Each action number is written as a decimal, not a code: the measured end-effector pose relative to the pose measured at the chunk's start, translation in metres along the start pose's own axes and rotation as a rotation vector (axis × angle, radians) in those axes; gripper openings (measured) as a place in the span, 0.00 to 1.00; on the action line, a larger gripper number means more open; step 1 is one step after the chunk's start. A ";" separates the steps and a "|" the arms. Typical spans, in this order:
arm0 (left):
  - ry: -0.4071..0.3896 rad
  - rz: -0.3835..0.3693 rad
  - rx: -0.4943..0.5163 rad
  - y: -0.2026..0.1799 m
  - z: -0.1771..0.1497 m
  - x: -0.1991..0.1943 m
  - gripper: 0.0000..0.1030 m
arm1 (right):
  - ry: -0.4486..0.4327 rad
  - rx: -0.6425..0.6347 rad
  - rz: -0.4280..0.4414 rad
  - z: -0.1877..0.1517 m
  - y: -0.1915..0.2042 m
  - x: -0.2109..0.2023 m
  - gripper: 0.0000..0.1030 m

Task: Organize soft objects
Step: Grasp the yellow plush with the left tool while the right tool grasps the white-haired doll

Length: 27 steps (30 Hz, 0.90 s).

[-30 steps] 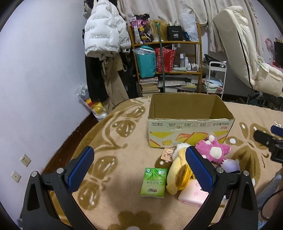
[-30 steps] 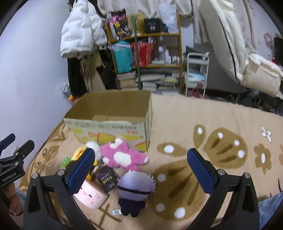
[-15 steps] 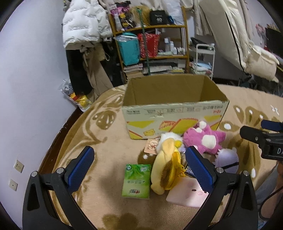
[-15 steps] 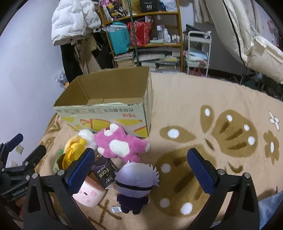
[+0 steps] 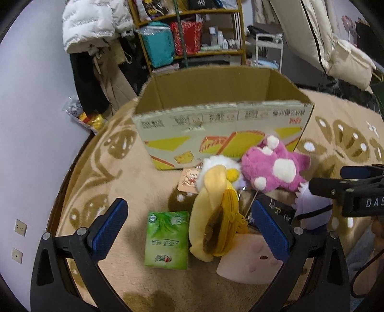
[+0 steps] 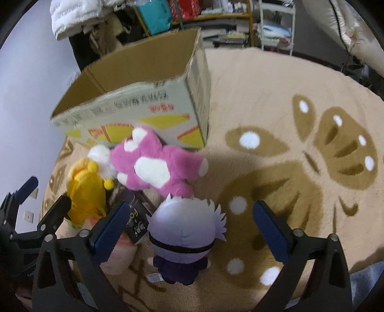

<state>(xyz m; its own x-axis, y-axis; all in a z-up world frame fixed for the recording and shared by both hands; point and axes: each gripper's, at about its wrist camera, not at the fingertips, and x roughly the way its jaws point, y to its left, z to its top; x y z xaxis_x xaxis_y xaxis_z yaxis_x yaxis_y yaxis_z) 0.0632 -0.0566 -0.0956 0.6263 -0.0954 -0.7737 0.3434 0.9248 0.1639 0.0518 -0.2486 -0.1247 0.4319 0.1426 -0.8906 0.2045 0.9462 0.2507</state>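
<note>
An open cardboard box (image 5: 223,120) (image 6: 148,105) stands on the rug, with a pile of soft things in front of it. In the pile are a pink plush (image 5: 273,168) (image 6: 153,168), a yellow banana-duck plush (image 5: 216,218) (image 6: 86,189), a lilac-haired doll (image 6: 184,235) (image 5: 312,211), a pink cushion (image 5: 249,261), a green tissue pack (image 5: 166,240) and a dark packet (image 6: 136,223). My left gripper (image 5: 189,230) is open above the tissue pack and banana plush. My right gripper (image 6: 189,228) is open, its fingers on either side of the lilac-haired doll.
A beige rug with brown patterns (image 6: 288,148) covers the floor. A loaded shelf (image 5: 192,36), a hanging white jacket (image 5: 96,21) and a white cart (image 5: 268,48) stand behind the box. A cream recliner (image 5: 336,48) is at the right. A wall (image 5: 36,120) is at the left.
Both grippers have moved forward and down toward the pile. The right gripper now straddles the lilac-haired doll. Both stay open.
</note>
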 end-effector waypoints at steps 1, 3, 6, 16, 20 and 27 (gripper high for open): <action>0.011 -0.002 0.009 -0.002 -0.001 0.003 0.99 | 0.019 -0.005 -0.014 0.000 0.001 0.004 1.00; 0.021 -0.017 0.026 -0.005 -0.002 0.005 0.99 | 0.044 -0.008 -0.015 -0.001 0.001 0.009 1.00; 0.047 -0.036 0.051 -0.011 -0.005 0.012 0.99 | 0.087 0.008 0.000 -0.002 -0.003 0.018 1.00; 0.134 -0.054 0.055 -0.015 -0.008 0.042 0.77 | 0.205 0.019 0.064 -0.007 0.001 0.051 0.80; 0.160 -0.067 0.013 -0.007 -0.006 0.049 0.66 | 0.209 -0.004 0.086 -0.008 0.016 0.063 0.71; 0.164 -0.107 0.014 -0.006 -0.006 0.047 0.44 | 0.198 -0.043 0.092 -0.006 0.036 0.064 0.62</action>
<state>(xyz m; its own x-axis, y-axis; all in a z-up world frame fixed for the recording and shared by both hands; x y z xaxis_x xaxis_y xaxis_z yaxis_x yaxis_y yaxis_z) 0.0860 -0.0647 -0.1367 0.4635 -0.1307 -0.8764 0.4122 0.9073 0.0827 0.0815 -0.2040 -0.1754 0.2657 0.2793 -0.9227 0.1329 0.9374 0.3220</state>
